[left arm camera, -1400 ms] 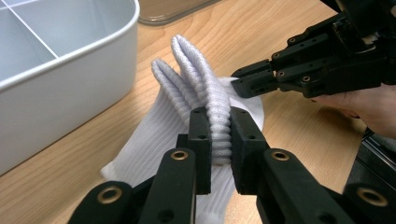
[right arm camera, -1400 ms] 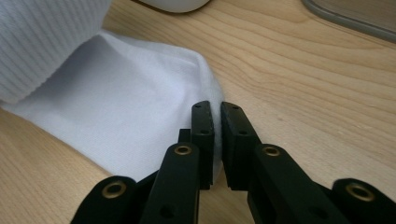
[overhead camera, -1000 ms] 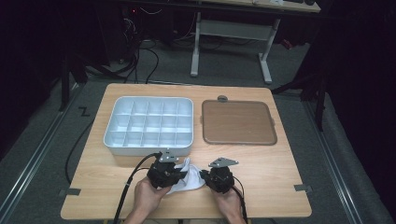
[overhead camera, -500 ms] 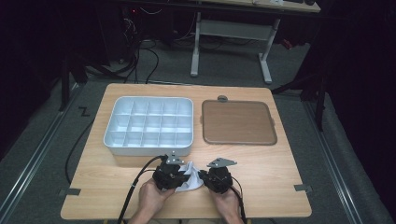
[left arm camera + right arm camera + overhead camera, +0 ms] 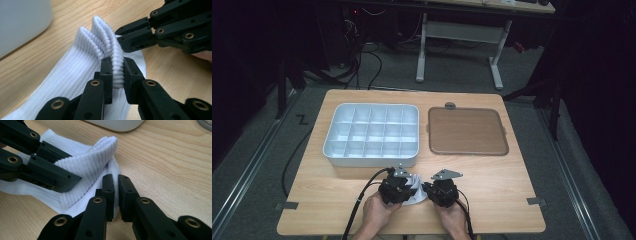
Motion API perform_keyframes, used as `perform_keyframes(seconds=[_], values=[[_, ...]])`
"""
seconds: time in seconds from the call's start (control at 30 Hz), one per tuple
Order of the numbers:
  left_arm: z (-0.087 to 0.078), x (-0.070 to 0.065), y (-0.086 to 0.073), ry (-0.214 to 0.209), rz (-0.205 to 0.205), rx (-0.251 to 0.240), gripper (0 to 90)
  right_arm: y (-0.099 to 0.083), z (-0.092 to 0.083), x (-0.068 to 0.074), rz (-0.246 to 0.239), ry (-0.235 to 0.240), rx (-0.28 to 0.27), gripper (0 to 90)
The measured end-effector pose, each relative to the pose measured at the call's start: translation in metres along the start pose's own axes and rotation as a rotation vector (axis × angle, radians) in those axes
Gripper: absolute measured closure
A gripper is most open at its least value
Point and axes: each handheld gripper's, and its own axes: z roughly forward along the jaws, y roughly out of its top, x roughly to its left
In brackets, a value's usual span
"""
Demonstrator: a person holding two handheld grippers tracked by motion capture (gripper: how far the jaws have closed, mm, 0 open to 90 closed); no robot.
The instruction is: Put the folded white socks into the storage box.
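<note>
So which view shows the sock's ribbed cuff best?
The left gripper view: the cuff is close and sharp, its ribbed edge clamped between the left gripper. The right gripper view shows the cuff from its side, partly behind the other gripper. The high view gives just a small white patch between the hands.

1. I can read no text, label, brand or number anywhere in my three views.
2. The one sign-like mark I see is a dark "Z"-shaped mark (image 5: 302, 119) on the floor left of the bench (image 5: 512, 175).
</note>
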Motion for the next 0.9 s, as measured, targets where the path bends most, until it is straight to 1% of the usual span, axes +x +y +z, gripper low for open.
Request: perform_keyframes(seconds=[0.17,0.3,0.37,0.4,0.43,0.53,0.63,0.73,0.8,0.9], values=[[0.001,0.000,-0.001,0.000,0.011,0.001,79.7,-0.001,0.000,-0.001,-0.005,-0.004,0.003,84.0],[0.001,0.000,0.000,-0.005,-0.005,0.004,77.8,-0.002,0.000,-0.002,-0.015,-0.004,-0.001,83.5],[0.000,0.001,0.001,-0.009,-0.013,0.005,74.3,-0.002,-0.001,-0.002,-0.018,-0.006,-0.001,82.1],[0.000,0.000,0.002,-0.007,-0.023,-0.002,71.2,-0.001,-0.001,-0.002,-0.018,-0.007,-0.001,81.4],[0.000,0.000,0.002,-0.008,-0.025,-0.004,67.8,-0.001,-0.001,-0.003,-0.019,-0.008,0.000,80.6],[-0.003,-0.001,0.002,-0.010,-0.012,-0.017,60.2,-0.001,-0.001,-0.003,-0.022,-0.007,0.001,76.9],[-0.008,-0.001,0.005,-0.018,-0.014,-0.033,53.1,-0.001,-0.002,-0.004,-0.022,-0.015,-0.001,73.8],[-0.015,-0.001,0.009,-0.029,-0.025,-0.050,49.3,-0.001,-0.004,-0.005,-0.018,-0.013,-0.009,72.5],[-0.019,-0.001,0.011,-0.034,-0.030,-0.057,47.5,0.000,-0.006,-0.005,-0.025,-0.014,-0.015,72.5],[-0.026,-0.002,0.012,-0.039,-0.024,-0.070,46.5,0.001,-0.010,-0.005,-0.029,-0.015,-0.020,72.5]])
